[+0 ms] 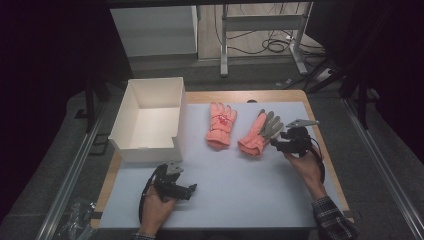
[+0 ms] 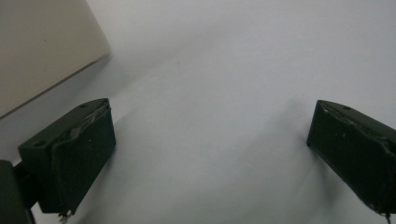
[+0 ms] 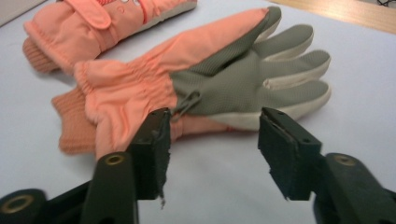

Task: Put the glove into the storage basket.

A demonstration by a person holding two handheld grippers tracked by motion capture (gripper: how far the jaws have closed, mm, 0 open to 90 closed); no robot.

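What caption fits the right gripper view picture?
Open right gripper in front of an orange glove, grey palm up, a second orange glove behind.

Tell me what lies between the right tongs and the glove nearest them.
Nothing but bare pale mat. In the right gripper view the right tongs stand open just short of the grey-palmed glove, with no object in the gap.

Bare mat point(image 1: 235, 185) open in front of white box point(image 1: 150, 117); 2 gloves point(image 1: 221, 124) point(image 1: 257, 132) lie right of box.

Matt cloth glove point(image 3: 187, 88), textured grey palm
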